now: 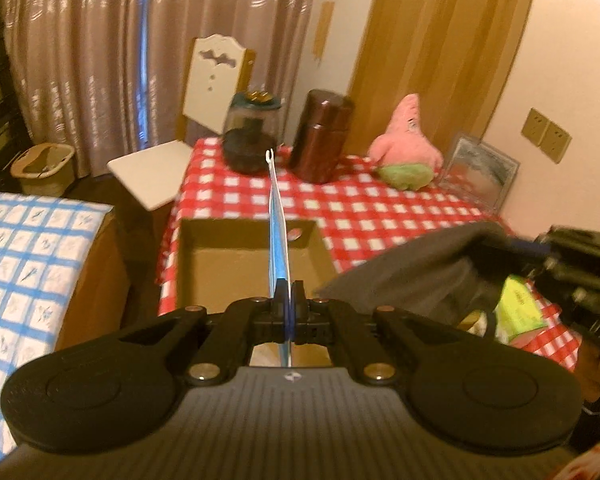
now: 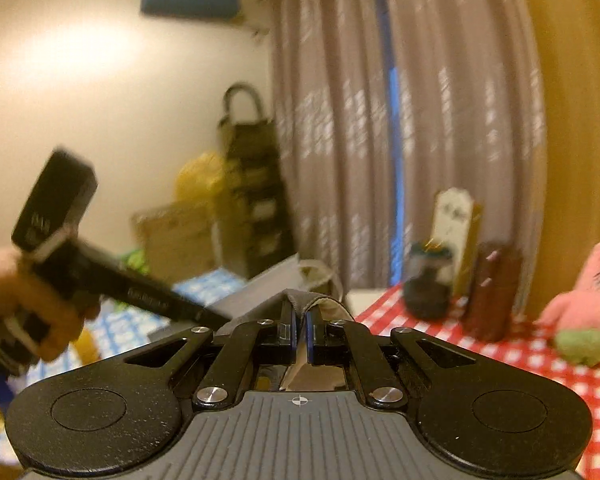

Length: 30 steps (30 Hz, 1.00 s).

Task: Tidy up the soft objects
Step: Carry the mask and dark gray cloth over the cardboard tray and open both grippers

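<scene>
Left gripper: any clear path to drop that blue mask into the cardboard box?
Probably yes. The left gripper, shut on the blue mask, hangs right over the open cardboard box; nothing sits between them.

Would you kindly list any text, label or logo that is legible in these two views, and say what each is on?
No text reads clearly.
Green packet: print too blurred to read.
Right gripper body: white lettering, blurred.
Left gripper body and handle: white lettering, blurred.
Each wrist housing: a small round mark, no words.
Sticker in the box: unreadable.
</scene>
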Each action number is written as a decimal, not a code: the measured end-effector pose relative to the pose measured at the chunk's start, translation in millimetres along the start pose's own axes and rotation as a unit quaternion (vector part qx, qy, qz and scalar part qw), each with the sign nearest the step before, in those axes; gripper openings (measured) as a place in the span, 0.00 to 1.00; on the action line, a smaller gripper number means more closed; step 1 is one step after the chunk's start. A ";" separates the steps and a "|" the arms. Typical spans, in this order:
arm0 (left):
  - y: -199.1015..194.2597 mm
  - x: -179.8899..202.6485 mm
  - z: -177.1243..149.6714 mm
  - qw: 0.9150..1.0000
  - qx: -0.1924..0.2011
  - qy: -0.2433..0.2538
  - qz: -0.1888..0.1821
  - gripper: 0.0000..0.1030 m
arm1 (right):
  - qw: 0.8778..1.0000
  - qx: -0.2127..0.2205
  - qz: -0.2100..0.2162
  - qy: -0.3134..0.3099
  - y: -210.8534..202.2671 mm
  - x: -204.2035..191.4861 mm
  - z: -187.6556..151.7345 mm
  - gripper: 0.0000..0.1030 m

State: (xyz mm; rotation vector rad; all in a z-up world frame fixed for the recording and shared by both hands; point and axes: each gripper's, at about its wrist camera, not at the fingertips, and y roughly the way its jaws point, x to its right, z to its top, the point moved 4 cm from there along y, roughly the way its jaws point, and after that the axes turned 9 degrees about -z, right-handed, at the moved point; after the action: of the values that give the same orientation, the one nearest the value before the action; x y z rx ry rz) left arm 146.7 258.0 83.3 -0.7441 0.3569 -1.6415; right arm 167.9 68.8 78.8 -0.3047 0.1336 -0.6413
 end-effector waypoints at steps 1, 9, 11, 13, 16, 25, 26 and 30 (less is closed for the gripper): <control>0.5 -4.6 -5.1 1.000 -0.002 -0.002 0.004 0.00 | 1.000 -0.016 0.006 -0.001 10.2 -5.2 -7.9 0.05; 22.9 -22.8 -36.3 0.999 -0.029 -0.012 0.015 0.00 | 0.989 -0.148 0.014 0.010 68.4 -2.8 -57.9 0.05; 29.4 -23.8 -39.2 0.999 -0.032 -0.013 0.019 0.00 | 0.986 -0.165 0.005 0.010 77.1 0.9 -66.4 0.05; 35.1 -25.2 -40.5 0.999 -0.035 -0.012 0.025 0.00 | 0.985 -0.173 -0.006 0.012 84.0 4.8 -71.1 0.05; 45.2 -26.9 -39.8 0.999 -0.036 -0.014 0.031 0.00 | 0.986 -0.168 -0.011 0.012 84.1 5.8 -74.3 0.05; 66.2 -28.0 -26.7 0.998 -0.017 -0.013 0.051 0.00 | 0.993 -0.110 -0.052 -0.004 91.2 6.3 -65.9 0.05; 68.7 -28.5 -26.4 0.998 -0.019 -0.012 0.052 0.00 | 0.992 -0.115 -0.049 -0.006 94.1 6.6 -67.8 0.05; 88.0 -32.9 -35.3 0.997 -0.053 -0.021 0.043 0.03 | 0.983 -0.179 -0.029 -0.020 109.5 1.6 -87.5 0.05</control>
State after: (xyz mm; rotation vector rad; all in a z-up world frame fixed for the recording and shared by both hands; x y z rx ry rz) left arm 192.9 264.6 -5.6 -0.8303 0.4439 -1.5334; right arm 212.4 130.0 -39.2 -0.6698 0.2025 -0.6675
